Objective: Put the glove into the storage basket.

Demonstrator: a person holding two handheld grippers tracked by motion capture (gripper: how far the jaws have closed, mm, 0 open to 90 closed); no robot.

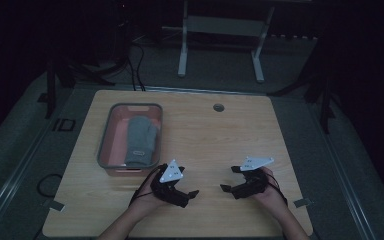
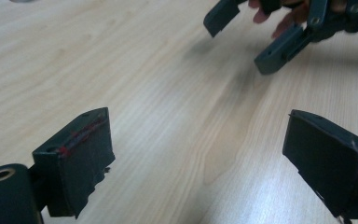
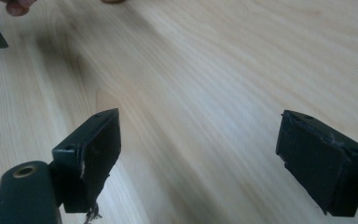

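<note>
Near the front edge of a light wooden table (image 1: pixel 215 140), a person holds two black grippers that face each other. My left gripper (image 1: pixel 189 198) points right and is open, with nothing between its jaws. My right gripper (image 1: pixel 229 179) points left and is open and empty too. Bare wood lies between the wide-apart jaws of the left gripper (image 2: pixel 200 163) in the left gripper view, with the right gripper (image 2: pixel 261 42) farther off. Bare wood also lies between the jaws of the right gripper (image 3: pixel 196 158) in its own view.
A pink bin with a grey rim (image 1: pixel 105 135) stands at the table's left and holds a folded grey cloth (image 1: pixel 141 140). There is a round cable hole (image 1: pixel 218 107) near the far edge. A white frame (image 1: pixel 220 45) and cables (image 1: pixel 135 65) stand on the floor behind.
</note>
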